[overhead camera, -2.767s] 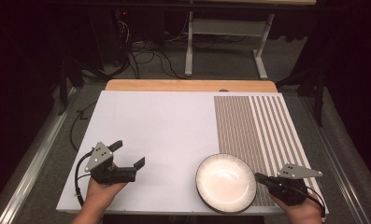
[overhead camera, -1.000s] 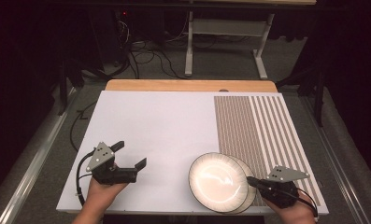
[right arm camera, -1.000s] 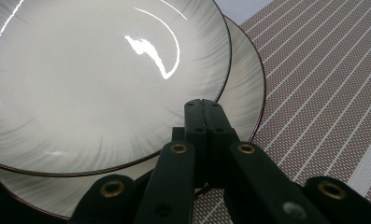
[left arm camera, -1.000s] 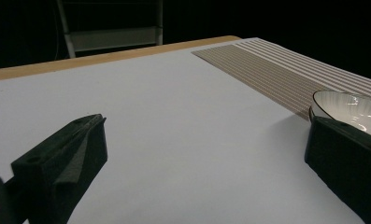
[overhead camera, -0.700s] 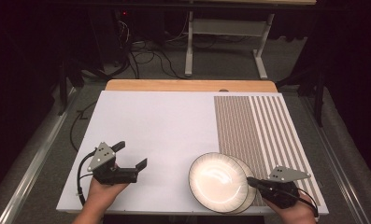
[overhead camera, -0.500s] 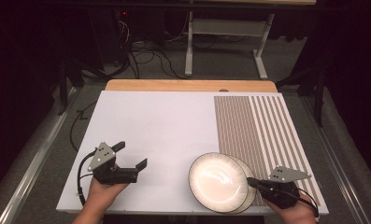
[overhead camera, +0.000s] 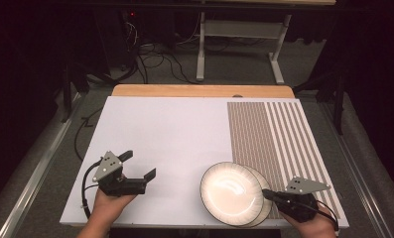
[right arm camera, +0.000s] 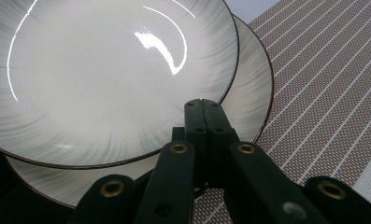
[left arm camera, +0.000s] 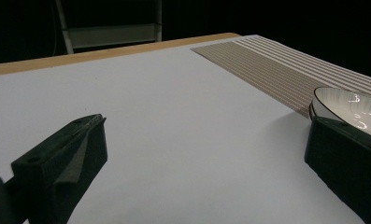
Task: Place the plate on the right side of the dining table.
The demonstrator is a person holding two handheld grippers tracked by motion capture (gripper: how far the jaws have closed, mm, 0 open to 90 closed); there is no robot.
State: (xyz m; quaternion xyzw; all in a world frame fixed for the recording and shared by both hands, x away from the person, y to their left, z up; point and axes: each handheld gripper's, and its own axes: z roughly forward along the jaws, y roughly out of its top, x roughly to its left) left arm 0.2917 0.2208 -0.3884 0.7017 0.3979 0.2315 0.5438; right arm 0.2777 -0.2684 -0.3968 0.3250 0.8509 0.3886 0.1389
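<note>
Compared w/ a few sec earlier, the top plate (overhead camera: 230, 191) had slid left off the lower plate (overhead camera: 265, 198), so two stacked plates were now told apart at the desk (overhead camera: 164, 129) front-right edge, half on the striped mat (overhead camera: 274, 134). Right tool (overhead camera: 267, 195) was closed, pinching the top plate's rim. Left tool (overhead camera: 137, 166) was open and empty, well apart. Separating the stack looked only begun.

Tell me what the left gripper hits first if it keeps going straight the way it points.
Probably nothing on the table: the left gripper aims across bare white tabletop, with the upper plate off to one side. Depth is hard to judge.
</note>
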